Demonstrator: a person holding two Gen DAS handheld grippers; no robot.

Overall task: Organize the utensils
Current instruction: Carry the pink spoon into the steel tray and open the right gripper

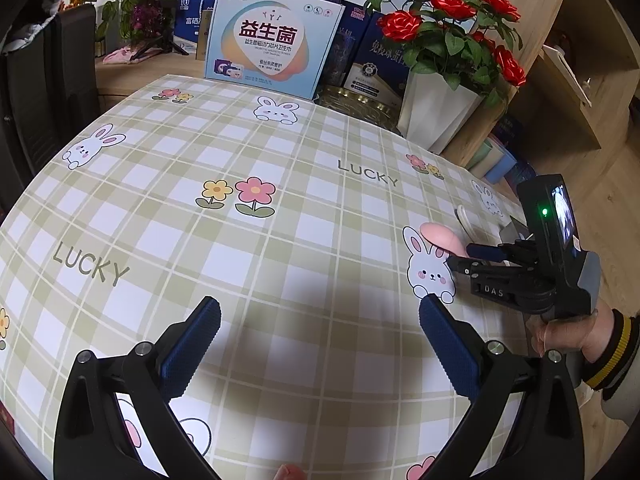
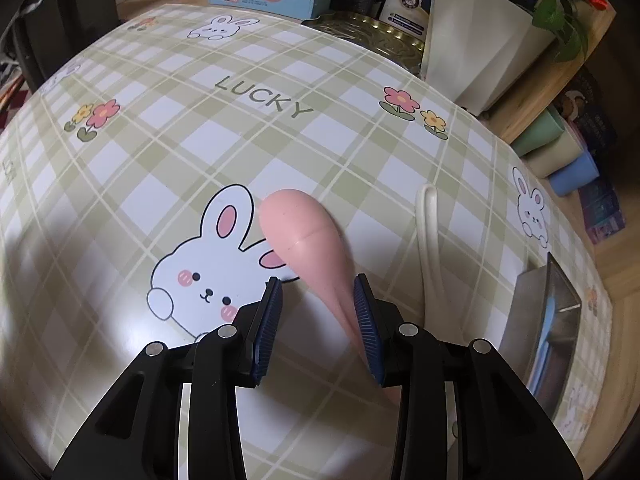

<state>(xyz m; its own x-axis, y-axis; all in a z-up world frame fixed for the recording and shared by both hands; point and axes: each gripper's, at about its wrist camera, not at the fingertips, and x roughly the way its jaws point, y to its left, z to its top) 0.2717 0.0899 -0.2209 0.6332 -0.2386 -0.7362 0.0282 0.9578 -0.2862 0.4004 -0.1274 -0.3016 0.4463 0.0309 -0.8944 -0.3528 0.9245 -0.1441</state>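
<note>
A pink spoon (image 2: 298, 236) lies bowl-down on the checked tablecloth (image 2: 240, 140), its bowl by a printed rabbit. Its handle runs back between the jaws of my right gripper (image 2: 318, 292), close against the right pad (image 2: 364, 308). The left pad stands clear of it, so the gripper is open. A white spoon (image 2: 428, 240) lies just right of the pink one. In the left wrist view my left gripper (image 1: 320, 312) hovers wide open over bare cloth with nothing between its fingers. My right gripper (image 1: 460, 260) shows there at the right, by the pink spoon (image 1: 434, 236).
A metal tray (image 2: 536, 312) with a blue item inside sits at the table's right edge. A white vase of red roses (image 1: 440, 120), a gold tray (image 1: 360, 104) and boxes (image 1: 272, 40) line the far edge. A hand (image 1: 560, 332) holds the right gripper.
</note>
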